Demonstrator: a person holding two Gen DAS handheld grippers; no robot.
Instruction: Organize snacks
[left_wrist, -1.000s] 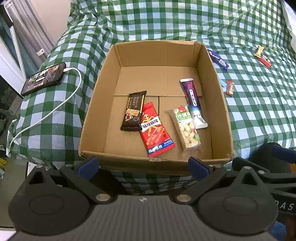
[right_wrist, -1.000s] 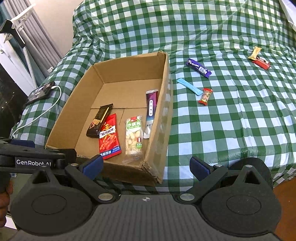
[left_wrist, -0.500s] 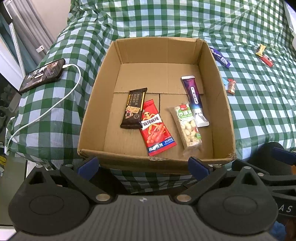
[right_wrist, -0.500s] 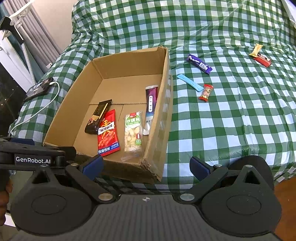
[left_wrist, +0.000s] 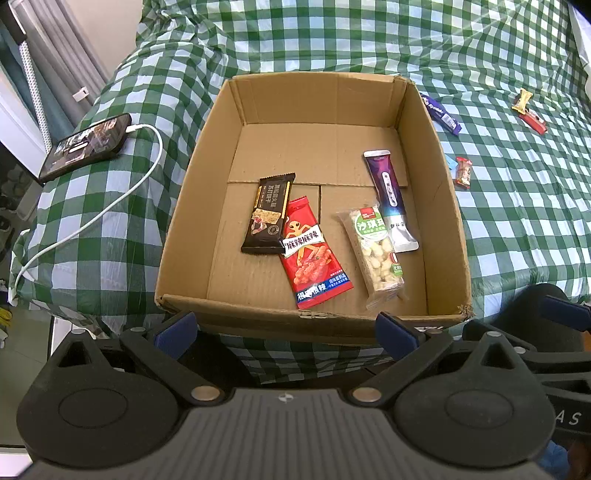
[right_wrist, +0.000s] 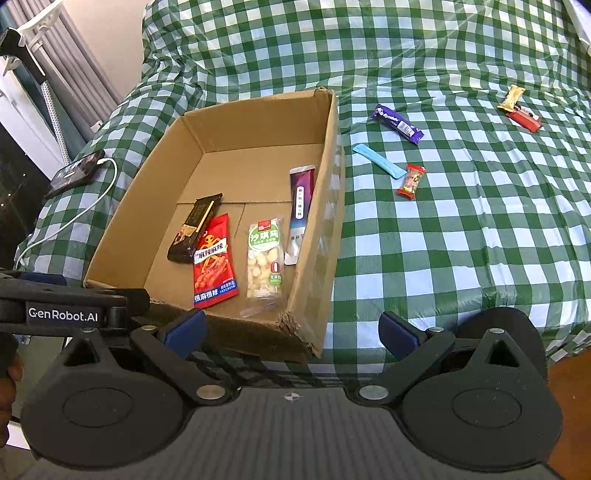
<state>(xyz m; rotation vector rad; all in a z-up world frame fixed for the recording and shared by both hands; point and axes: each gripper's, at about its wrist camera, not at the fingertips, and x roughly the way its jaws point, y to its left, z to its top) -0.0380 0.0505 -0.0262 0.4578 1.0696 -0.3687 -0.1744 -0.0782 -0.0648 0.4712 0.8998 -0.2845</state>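
Note:
An open cardboard box (left_wrist: 448, 206) (right_wrist: 321, 236) sits on the green checked cloth. Inside lie a dark bar (left_wrist: 269, 216) (right_wrist: 194, 229), a red snack pack (left_wrist: 312, 254) (right_wrist: 214, 264), a clear nut pack (left_wrist: 376, 251) (right_wrist: 264, 258) and a purple sachet (left_wrist: 389, 199) (right_wrist: 301, 208). Loose on the cloth to the right are a purple bar (right_wrist: 397, 123) (left_wrist: 441, 114), a blue strip (right_wrist: 378, 160), a small red candy (right_wrist: 411, 181) (left_wrist: 463, 172), and a yellow and a red wrapper (right_wrist: 519, 109) (left_wrist: 528, 110). My left gripper (left_wrist: 284, 330) and right gripper (right_wrist: 291, 328) both hover open and empty before the box's near wall.
A phone (left_wrist: 86, 146) (right_wrist: 75, 171) with a white cable (left_wrist: 122, 195) lies on the cloth left of the box. The cloth's edge drops off at the near side. Curtains (left_wrist: 55, 55) hang at far left. Bare wooden floor (right_wrist: 569, 406) shows at lower right.
Both views have shifted slightly, so the box sits a little higher and farther in frame. The snacks have not moved. Both grippers stay open.

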